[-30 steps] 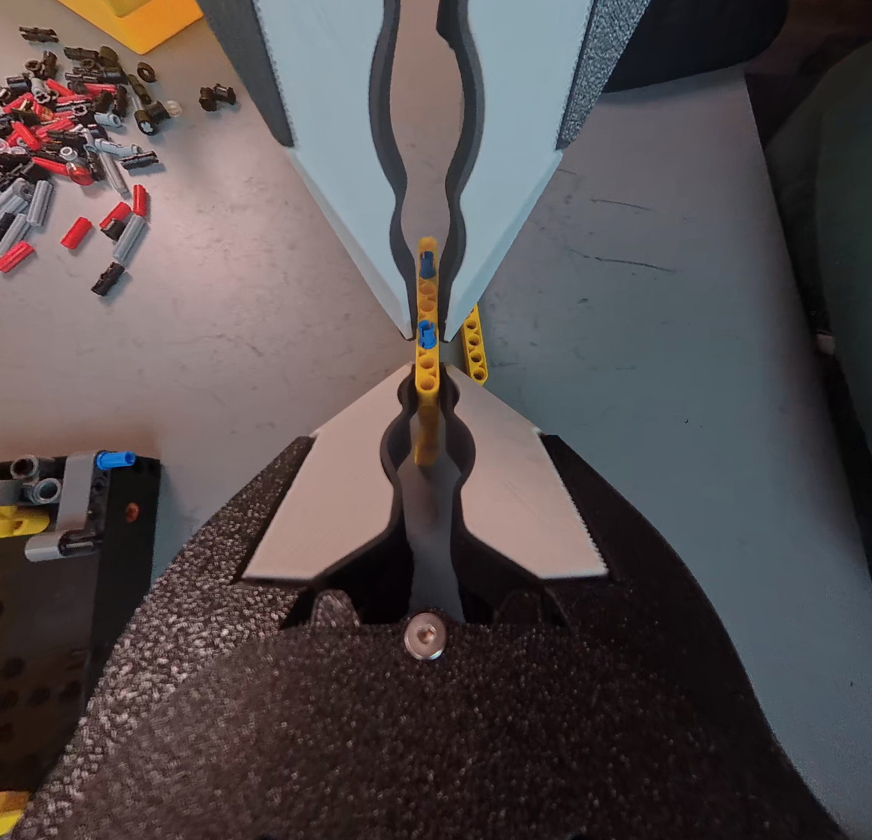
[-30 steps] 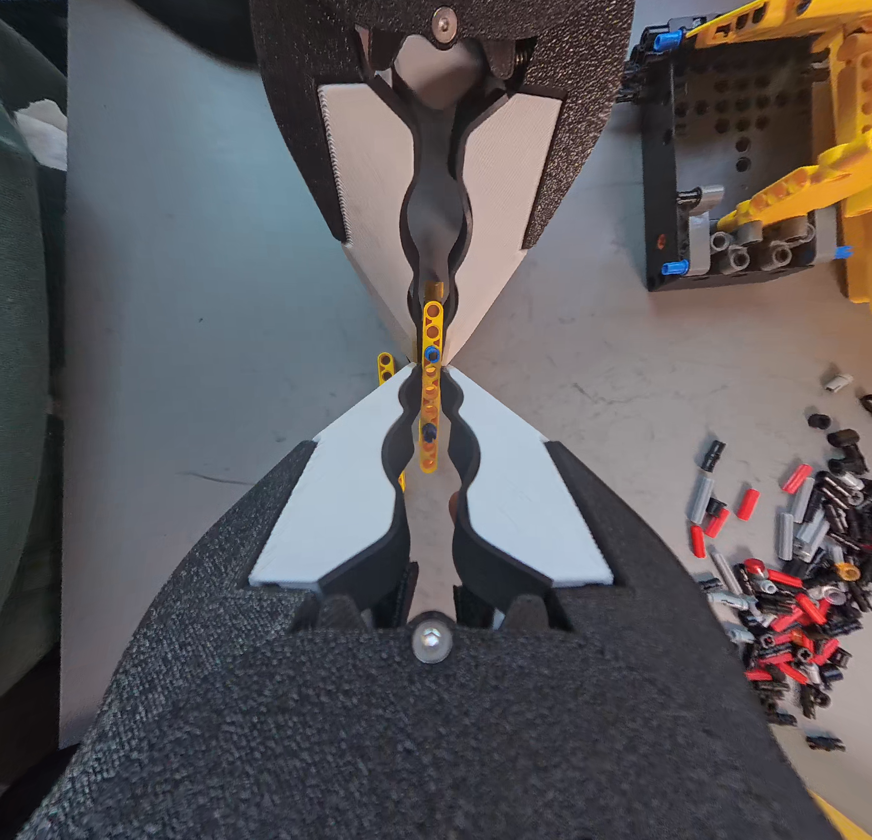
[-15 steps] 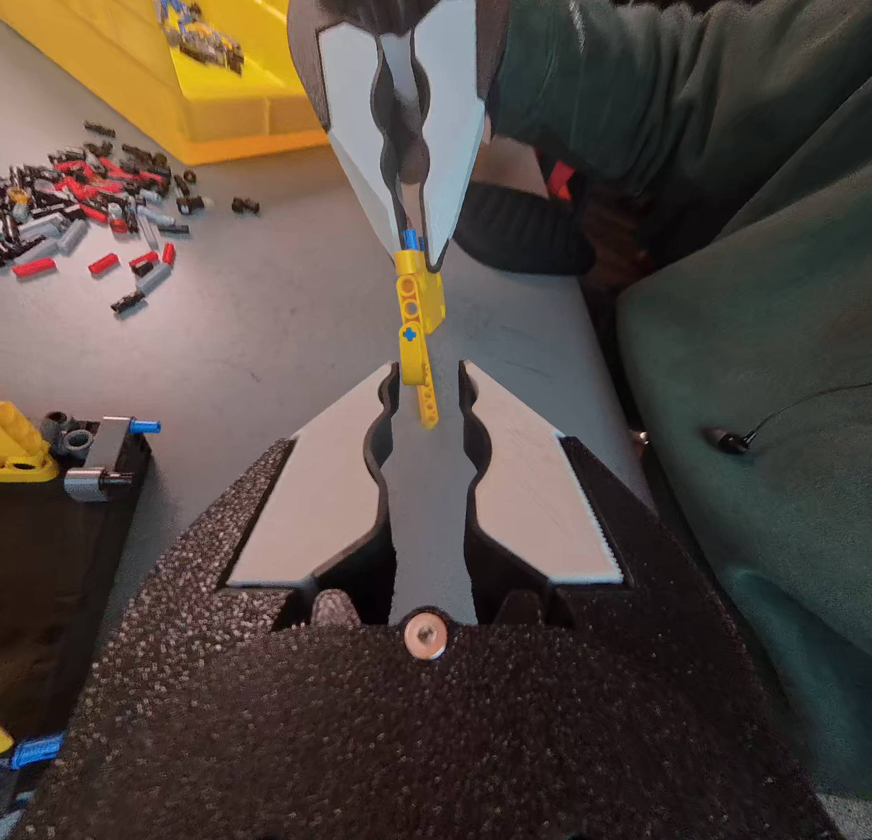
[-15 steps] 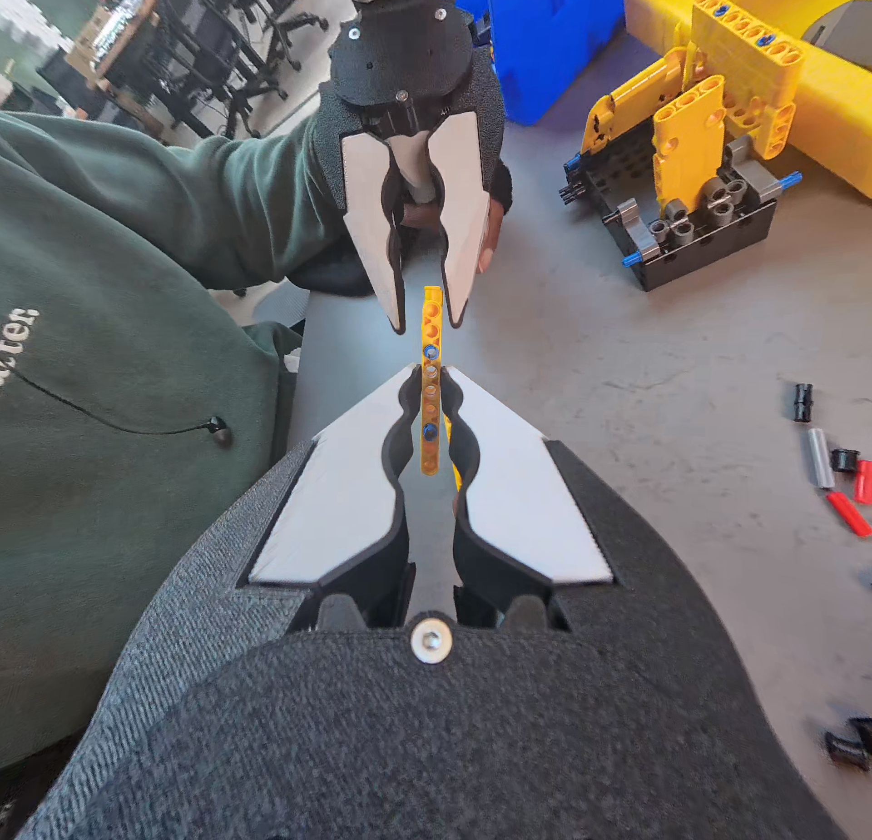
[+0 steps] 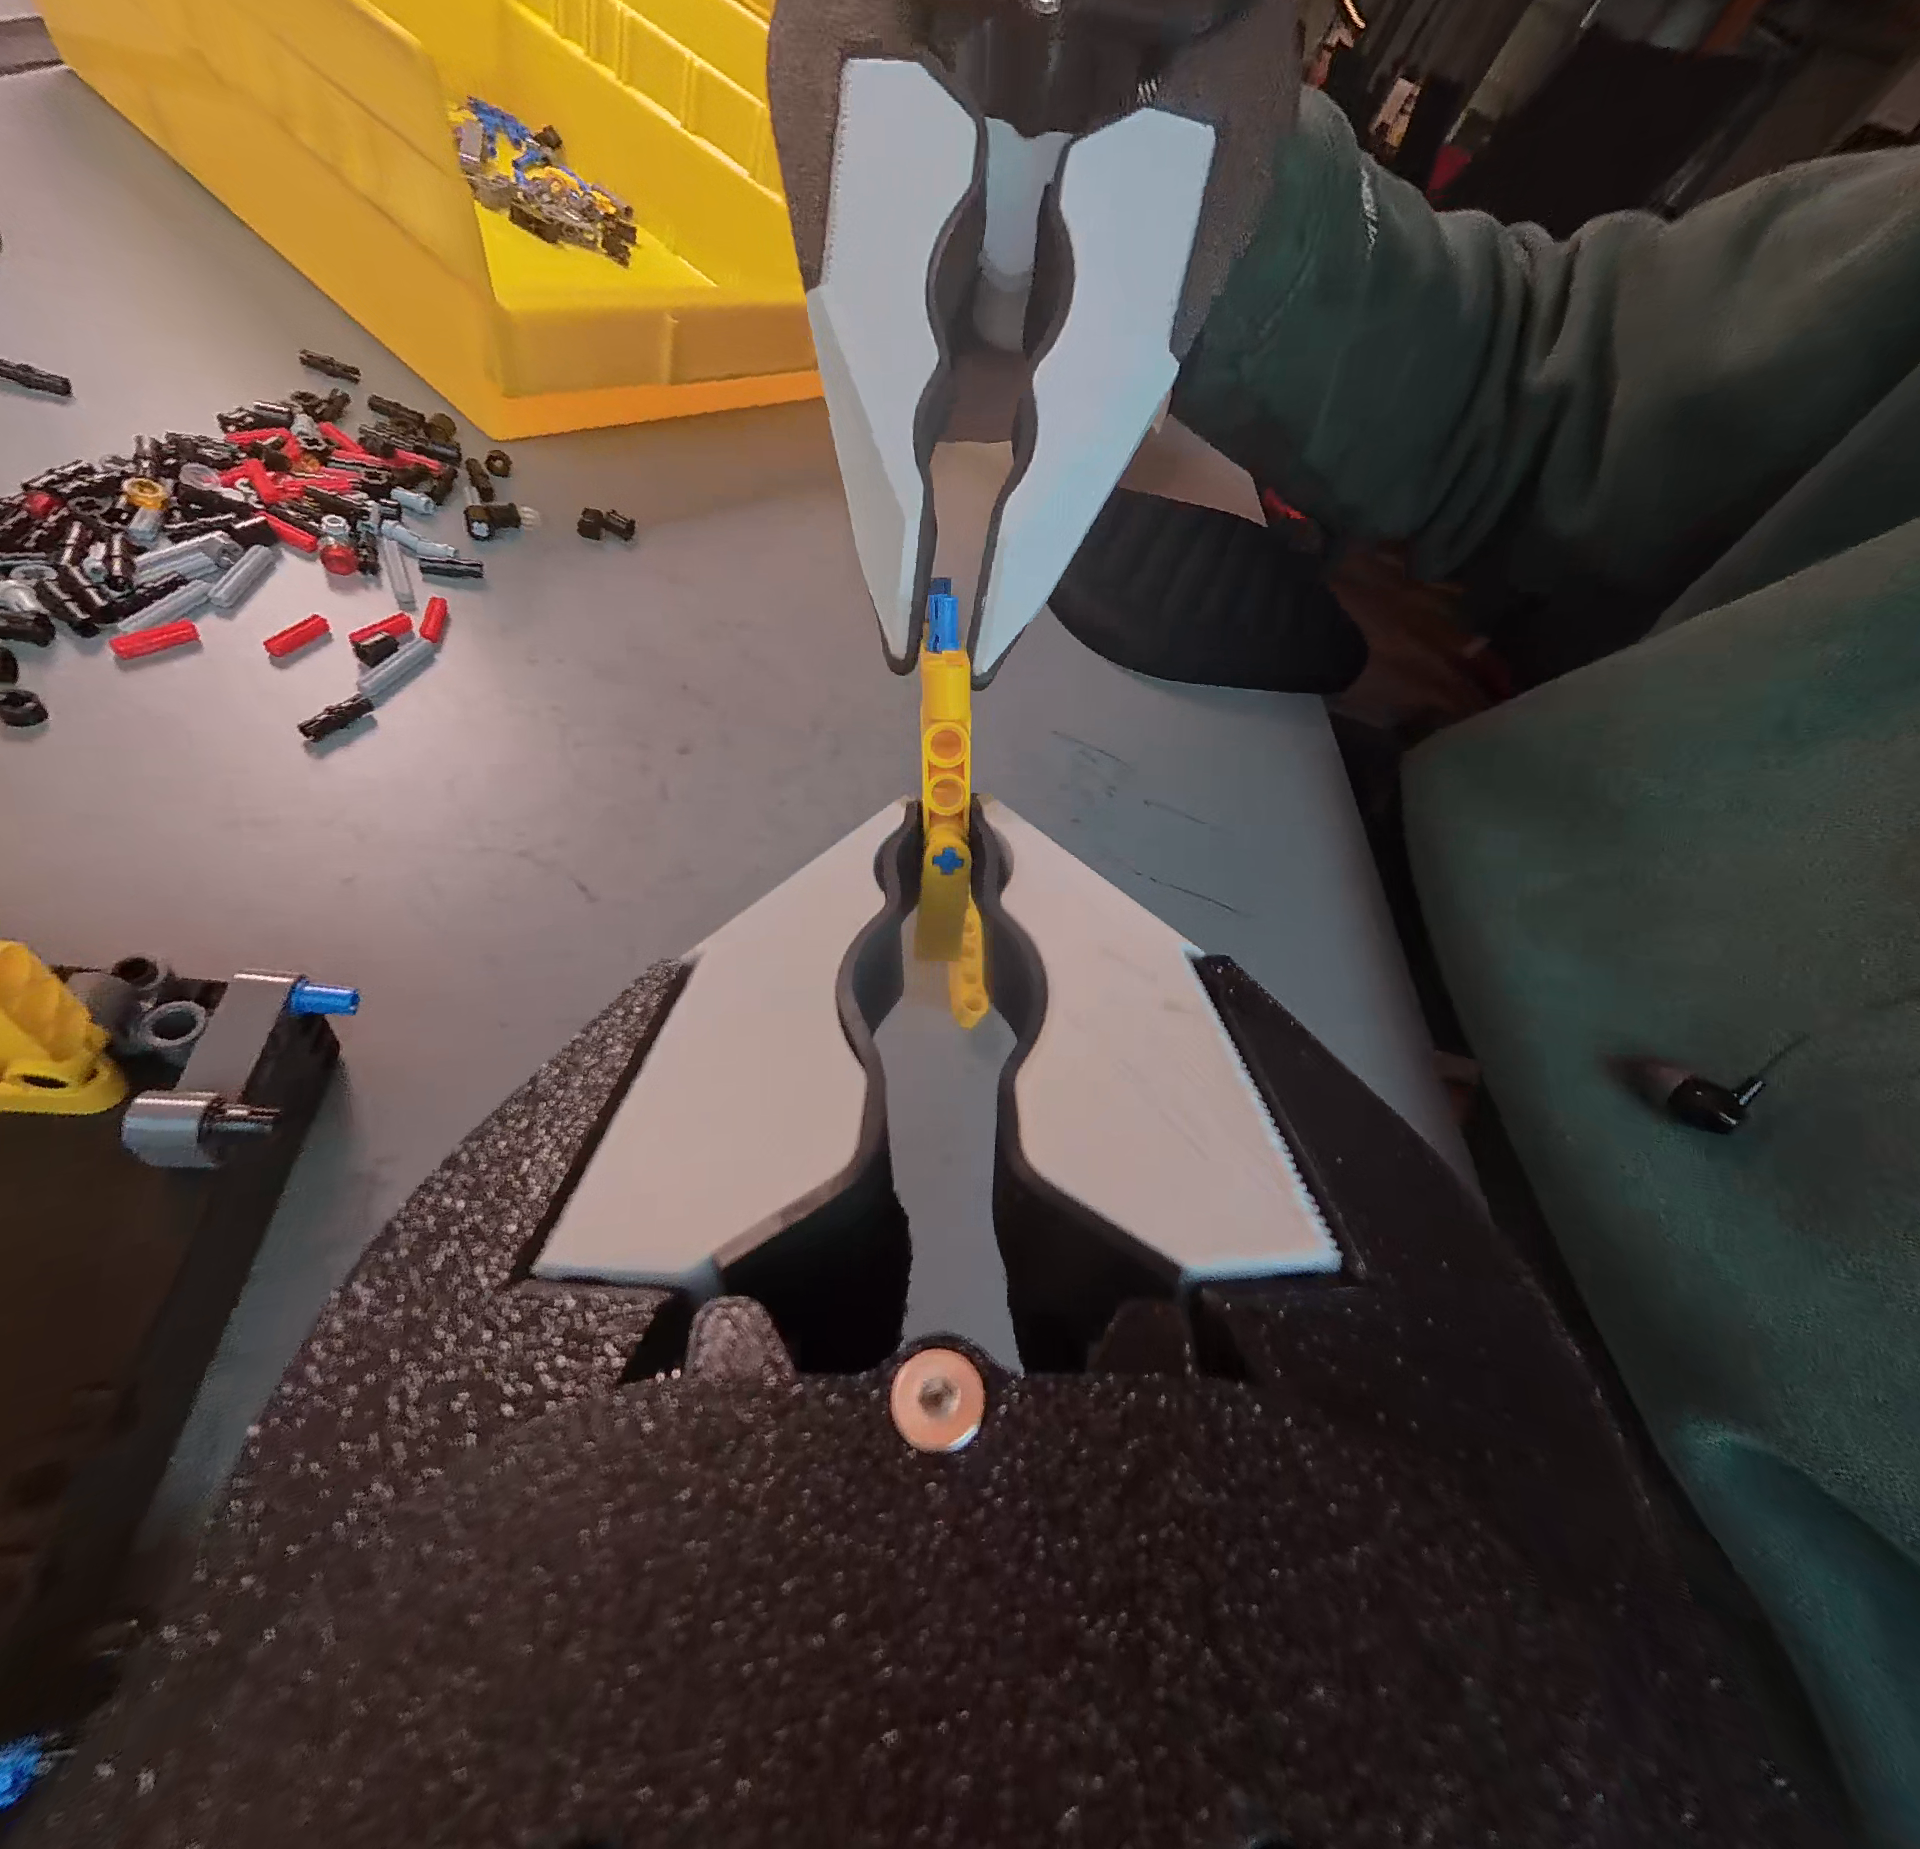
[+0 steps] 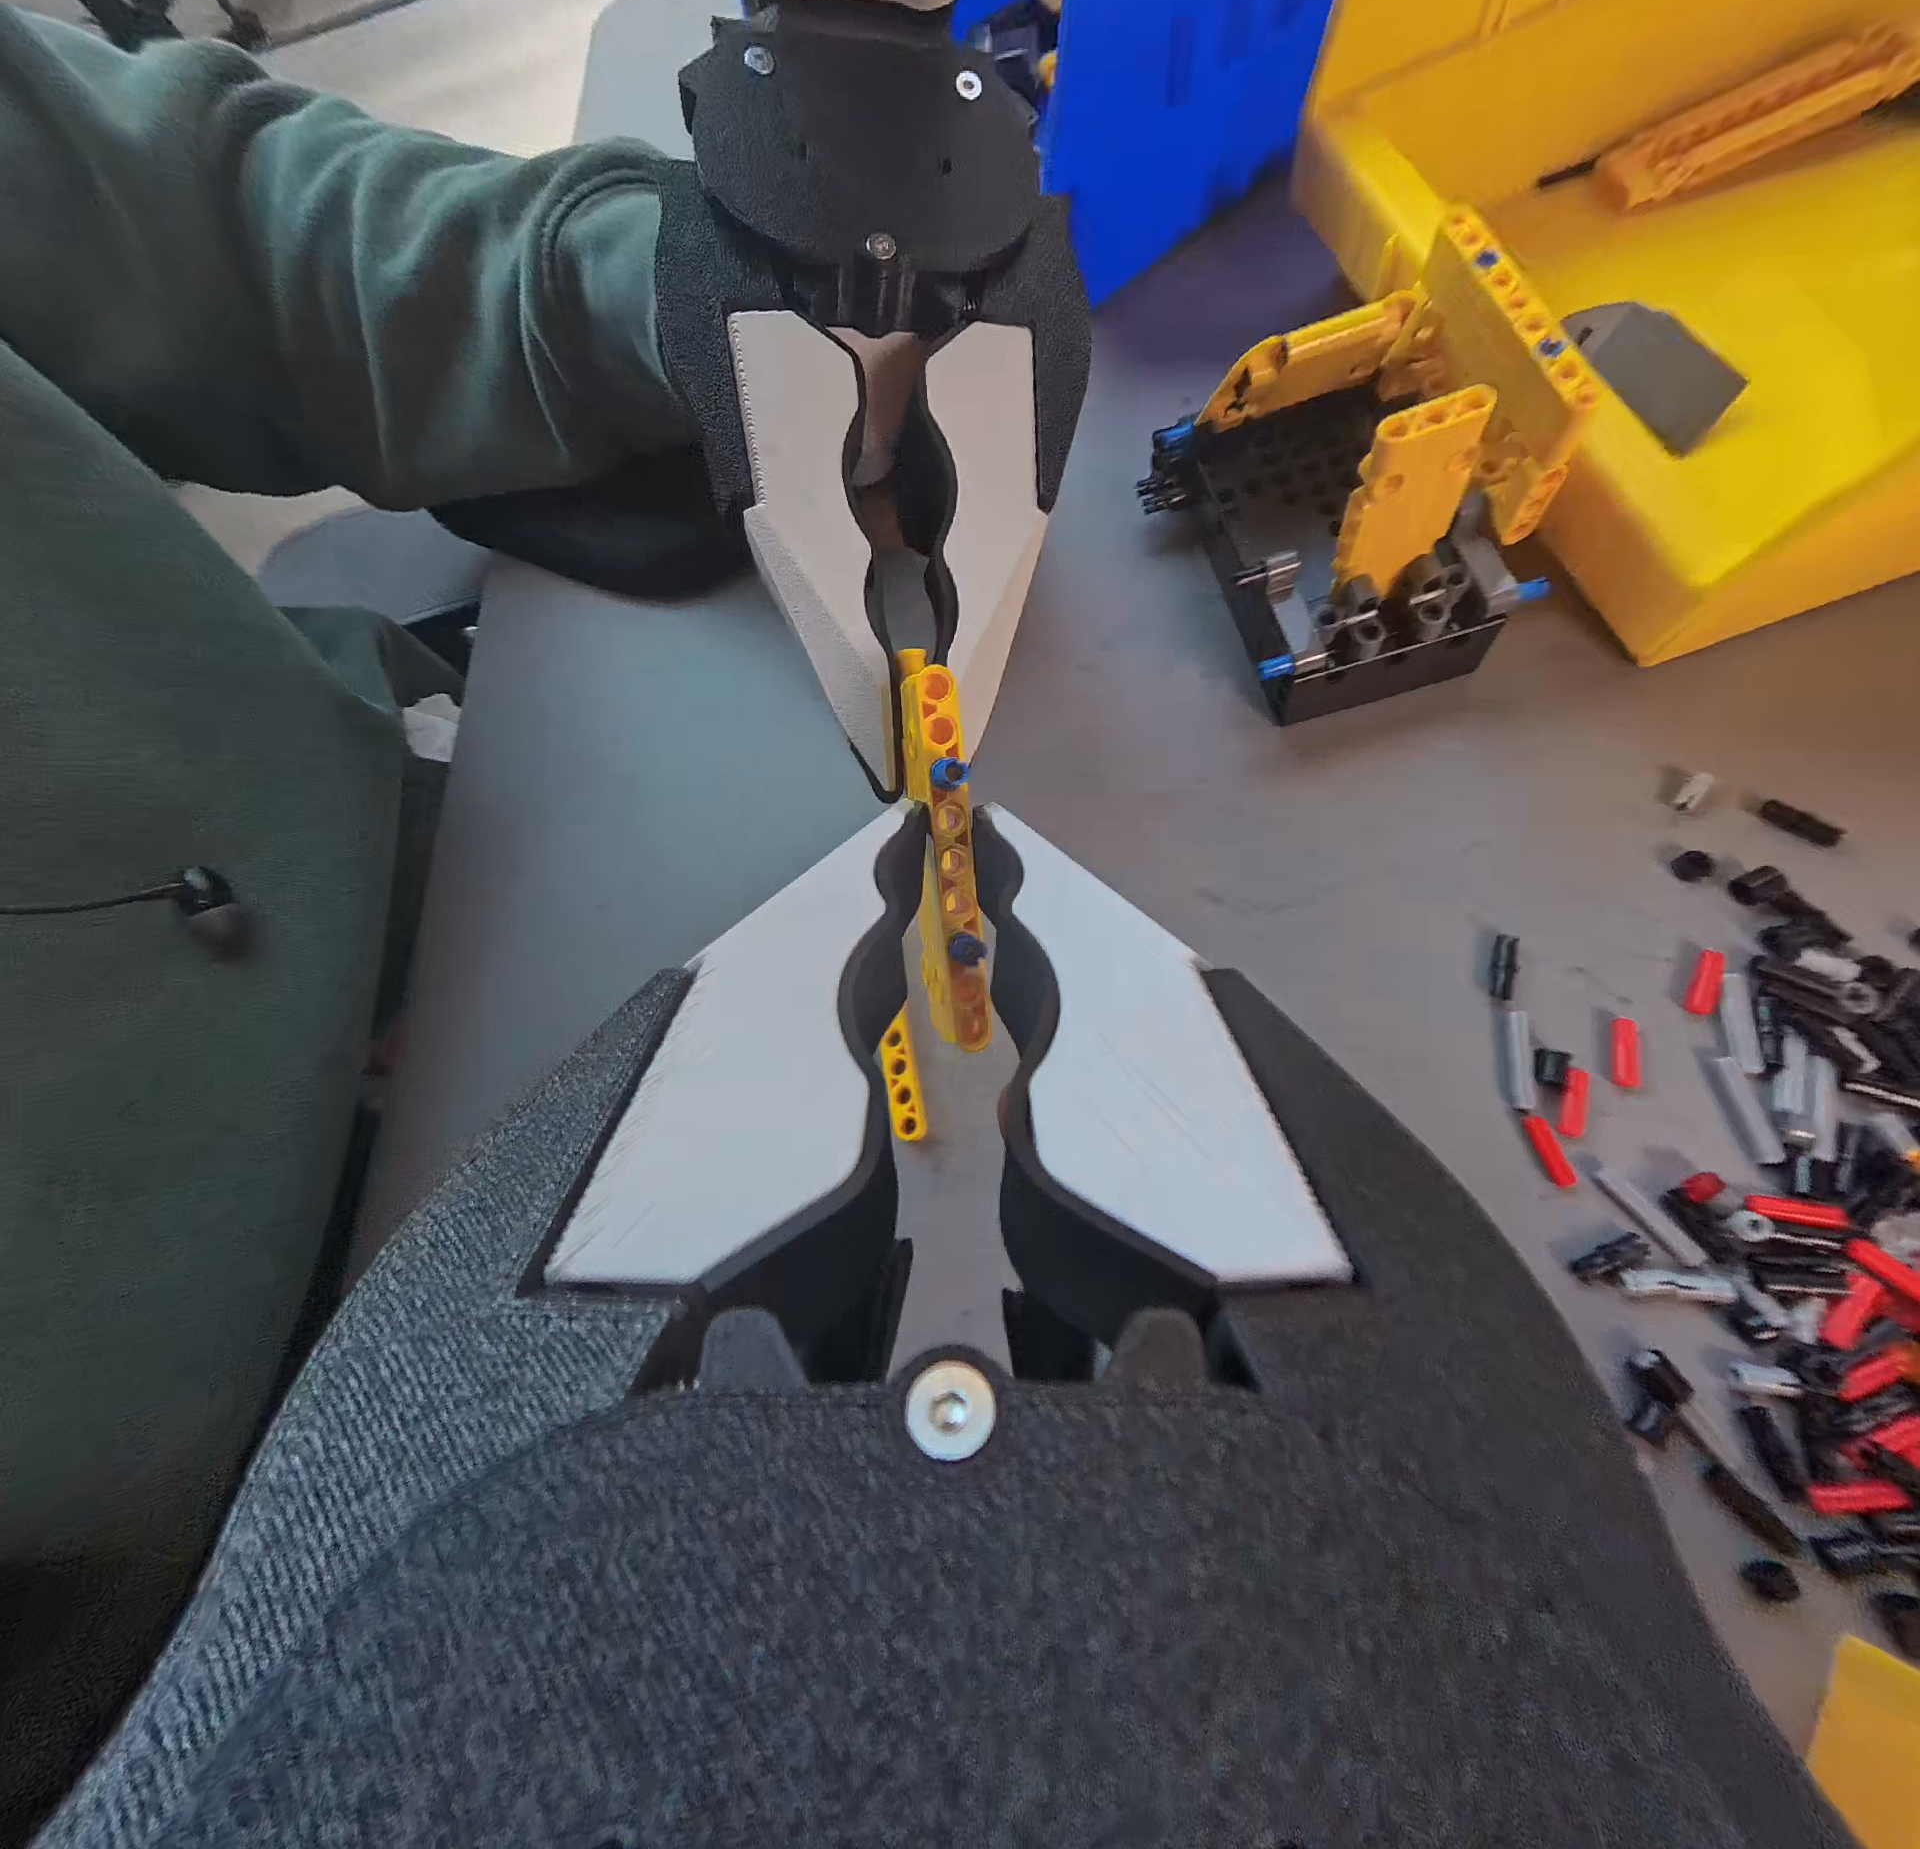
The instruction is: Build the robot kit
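Observation:
A yellow holed beam [image 5: 945, 760] with blue pins is held in the air above the grey table [image 5: 623, 760], between both grippers, which face each other tip to tip. In the left wrist view my left gripper [image 5: 945, 812] is shut on the near end of the beam. The right gripper [image 5: 940, 656] comes in from above and is shut on the far end, by a blue pin. In the right wrist view the right gripper [image 6: 948, 812] is shut on the beam [image 6: 951, 864], and the left gripper [image 6: 925, 750] pinches its far end.
A thin yellow beam [image 6: 902, 1082] lies on the table under the grippers. A pile of small black, red and grey pins [image 5: 208, 552] lies nearby. Also in view are yellow bins [image 5: 520, 241], a blue bin [image 6: 1174, 106], a black and yellow assembly [image 6: 1382, 511] and green sleeves [image 5: 1455, 345]. The tips of both grippers are at nearly the same place.
Both grippers have risen from low over the table. My left gripper opened and drew back half a second ago. It has now moved in and shut on the beam again.

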Available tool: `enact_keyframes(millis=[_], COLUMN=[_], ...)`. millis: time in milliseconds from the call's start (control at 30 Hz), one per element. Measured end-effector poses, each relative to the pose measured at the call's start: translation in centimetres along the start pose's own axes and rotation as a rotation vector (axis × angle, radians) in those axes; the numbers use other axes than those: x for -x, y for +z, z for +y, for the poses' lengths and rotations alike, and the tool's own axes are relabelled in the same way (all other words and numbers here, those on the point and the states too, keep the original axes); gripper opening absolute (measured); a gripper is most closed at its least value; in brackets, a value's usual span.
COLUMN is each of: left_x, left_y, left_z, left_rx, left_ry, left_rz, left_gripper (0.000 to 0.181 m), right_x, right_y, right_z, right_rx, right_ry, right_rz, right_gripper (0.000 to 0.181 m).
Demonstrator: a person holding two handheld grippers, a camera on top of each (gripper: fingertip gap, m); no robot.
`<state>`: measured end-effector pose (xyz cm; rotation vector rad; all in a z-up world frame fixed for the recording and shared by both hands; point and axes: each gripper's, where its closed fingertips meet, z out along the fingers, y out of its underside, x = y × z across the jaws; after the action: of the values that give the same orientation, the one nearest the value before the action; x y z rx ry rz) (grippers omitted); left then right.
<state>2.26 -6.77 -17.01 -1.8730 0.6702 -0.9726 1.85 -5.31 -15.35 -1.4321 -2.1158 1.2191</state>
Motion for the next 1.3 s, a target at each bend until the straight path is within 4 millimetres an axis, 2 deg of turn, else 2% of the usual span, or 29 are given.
enact_keyframes(millis=[133, 200, 333, 367, 467, 733, 800, 933, 1033, 1133, 1200, 1267, 1300], left_x=[1.2, 1.8, 2.4, 2.2, 1.8, 1.2, 1.5, 1.2, 1.0, 1.3, 1.7, 1.8, 1.9], left_y=[-1.1, -1.6, -1.6, -1.4, -0.6, -0.3, -0.2, -0.7, -1.6, -2.7, -3.1, -3.3, -3.3], left_z=[-1.3, -2.0, -2.5, -2.7, -3.0, -2.9, -2.7, -3.4, -4.2, -4.6, -4.6, -4.7, -4.5], left_rx=[-0.103, -0.168, -0.217, -0.227, -0.242, -0.247, -0.229, -0.268, -0.328, -0.380, -0.390, -0.393, -0.383], left_ry=[-0.097, -0.163, -0.210, -0.214, -0.252, -0.283, -0.285, -0.357, -0.405, -0.429, -0.423, -0.405, -0.386], left_rz=[-0.023, -0.027, -0.037, -0.036, -0.013, 0.047, 0.027, 0.100, 0.163, 0.182, 0.163, 0.144, 0.123], left_gripper=[0.007, 0.007, 0.007, 0.007, 0.007, 0.012, 0.007, 0.006, 0.006, 0.006, 0.005, 0.006, 0.006], right_x=[-1.6, -2.0, -2.5, -2.8, -3.7, -3.1, -3.0, -2.5, -1.9, -1.6, -1.9, -1.3, -0.4], right_y=[-0.8, -1.2, -0.6, -0.2, 0.3, 0.8, 0.9, 0.6, -1.0, -3.6, -4.5, -3.8, -2.9], right_z=[-1.9, -2.3, -2.4, -2.3, -2.1, -1.1, -1.0, -1.9, -3.1, -3.8, -2.9, -0.4, 1.4], right_rx=[-0.123, -0.148, -0.084, -0.045, 0.031, 0.053, 0.049, -0.055, -0.245, -0.404, -0.380, -0.262, -0.173], right_ry=[-0.252, -0.404, -0.679, -0.730, -0.828, -0.793, -0.784, -0.701, -0.570, -0.454, -0.422, -0.378, -0.347], right_rz=[0.259, 0.414, 0.702, 0.754, 0.857, 0.741, 0.732, 0.661, 0.570, 0.492, 0.475, 0.363, 0.261], right_gripper=[0.018, 0.030, 0.057, 0.058, 0.038, 0.034, 0.034, 0.035, 0.048, 0.056, 0.049, 0.040, 0.036])
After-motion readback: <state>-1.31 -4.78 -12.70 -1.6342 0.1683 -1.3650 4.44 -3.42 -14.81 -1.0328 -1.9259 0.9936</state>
